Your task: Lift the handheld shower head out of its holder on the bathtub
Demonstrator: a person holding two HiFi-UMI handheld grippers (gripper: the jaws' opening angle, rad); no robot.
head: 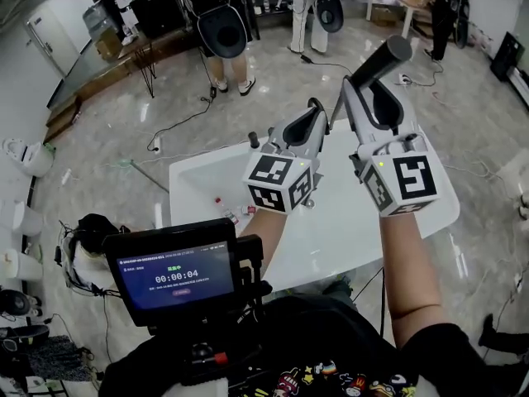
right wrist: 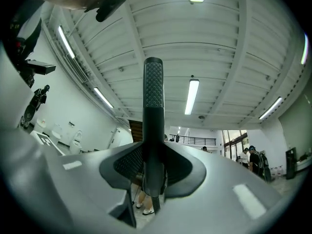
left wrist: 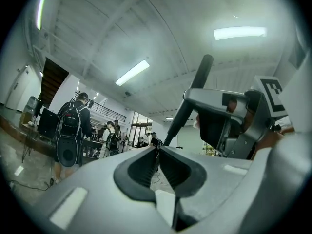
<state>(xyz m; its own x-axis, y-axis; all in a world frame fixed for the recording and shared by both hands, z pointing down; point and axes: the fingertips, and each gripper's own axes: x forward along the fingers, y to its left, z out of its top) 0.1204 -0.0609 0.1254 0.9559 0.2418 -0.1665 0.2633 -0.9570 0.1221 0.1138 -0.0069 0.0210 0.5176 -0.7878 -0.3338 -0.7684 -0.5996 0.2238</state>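
Right tongs (right wrist: 152,152) clench the shower head (right wrist: 153,89), left tongs (left wrist: 157,152) closed empty; I suspect hose (right wrist: 155,201) drag could twist it loose.

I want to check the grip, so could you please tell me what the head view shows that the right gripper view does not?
Only the head view: the white bathtub, the left gripper and a timer screen. Only the right gripper view: the jaws closed against both sides of the shower head, and the ceiling lights. Both: the shower head held in the right gripper.
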